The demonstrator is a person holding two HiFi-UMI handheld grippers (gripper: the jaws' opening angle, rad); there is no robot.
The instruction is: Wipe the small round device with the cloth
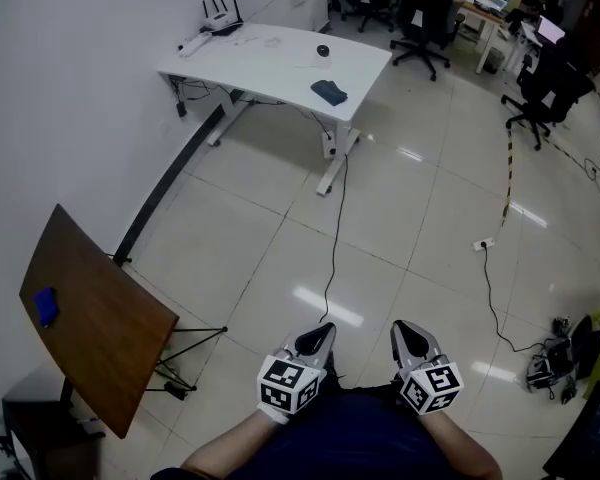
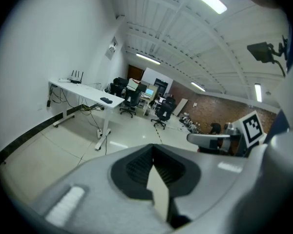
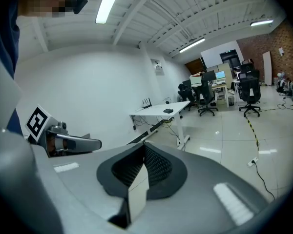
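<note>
Grippers come first, both held low before the person's dark blue lap, side by side over the tiled floor (image 1: 420, 198). The left gripper (image 1: 323, 329) has its jaws pressed fully together with nothing between them. The right gripper (image 1: 401, 326) is the same, closed tight and empty. Each carries its marker cube at the rear, and both point toward the far end of the room.

To the left, a brown worktop (image 1: 105, 328) stands tilted on thin black legs, with a small blue thing (image 1: 46, 306) near its left edge. A black cable (image 1: 335, 238) runs across the floor from near the grippers toward the white worktop (image 1: 265, 63), which stands against the wall, well apart from both grippers.

The cloth (image 1: 329, 92), dark blue and crumpled, lies by the near right corner of the white worktop. The device (image 1: 323, 51), small, round and dark, sits beyond it, close to the far edge and apart from the cloth. A router (image 1: 220, 16) with upright antennas stands at the far left corner.

Further off, a power strip (image 1: 483, 244) lies on the floor to the right, and black office chairs (image 1: 425, 23) stand by desks at the back.
</note>
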